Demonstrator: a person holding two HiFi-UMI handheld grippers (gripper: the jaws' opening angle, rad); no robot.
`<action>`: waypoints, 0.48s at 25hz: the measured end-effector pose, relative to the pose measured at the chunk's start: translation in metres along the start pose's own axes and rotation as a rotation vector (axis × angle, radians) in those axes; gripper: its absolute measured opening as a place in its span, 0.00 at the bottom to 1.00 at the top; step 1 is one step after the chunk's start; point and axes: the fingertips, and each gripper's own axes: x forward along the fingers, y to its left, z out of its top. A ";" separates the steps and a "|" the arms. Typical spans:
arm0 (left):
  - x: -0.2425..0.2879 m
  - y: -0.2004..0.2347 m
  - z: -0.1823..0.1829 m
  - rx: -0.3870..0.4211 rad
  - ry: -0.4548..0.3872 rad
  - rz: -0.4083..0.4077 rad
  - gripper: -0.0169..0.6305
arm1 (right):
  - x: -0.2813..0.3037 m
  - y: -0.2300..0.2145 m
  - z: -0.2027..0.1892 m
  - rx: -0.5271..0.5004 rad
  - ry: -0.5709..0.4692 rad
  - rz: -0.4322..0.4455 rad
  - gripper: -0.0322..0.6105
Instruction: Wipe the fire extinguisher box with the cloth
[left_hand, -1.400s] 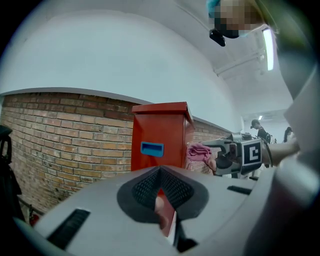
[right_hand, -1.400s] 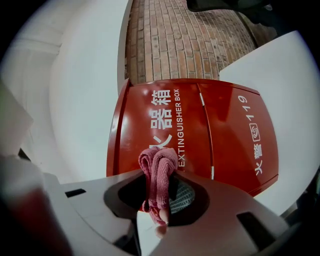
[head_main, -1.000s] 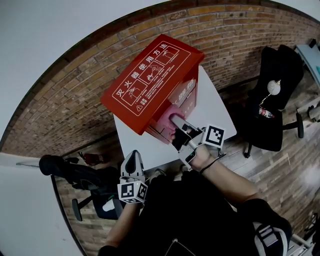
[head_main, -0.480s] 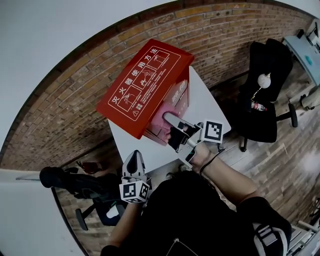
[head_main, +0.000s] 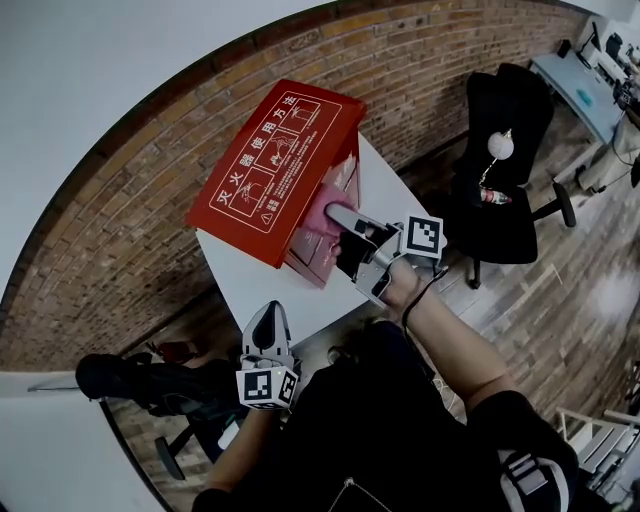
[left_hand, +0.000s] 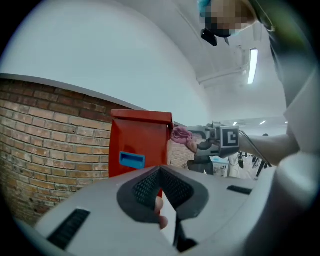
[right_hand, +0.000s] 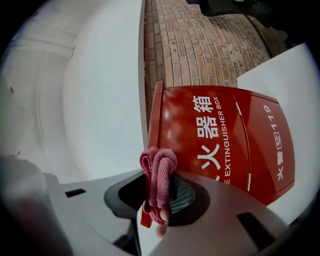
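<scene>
Mid-wipe, to judge by the pink cloth (right_hand: 159, 172) pinched tight in the right claw (head_main: 342, 225) and held up to the front of the red box (head_main: 275, 165), just under its top panel, on the white counter (head_main: 260, 290). Nothing in the closed left claw (head_main: 265, 325), low and well apart from the box. Next, probably: drag the cloth across the face with steady pressure, without shoving the box.

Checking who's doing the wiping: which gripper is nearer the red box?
Right. The right gripper presses the cloth at the box's front; the left gripper, shut and empty, hangs well back, off the table's near edge.
</scene>
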 end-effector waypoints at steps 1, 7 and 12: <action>0.000 -0.003 0.001 0.007 -0.006 -0.006 0.07 | 0.001 0.000 0.004 -0.001 -0.001 0.003 0.21; 0.015 -0.021 0.000 0.028 -0.015 0.047 0.07 | 0.000 -0.002 0.037 0.007 0.018 0.004 0.21; 0.041 -0.060 -0.002 0.077 -0.027 0.071 0.07 | 0.002 -0.001 0.061 0.041 0.056 0.020 0.21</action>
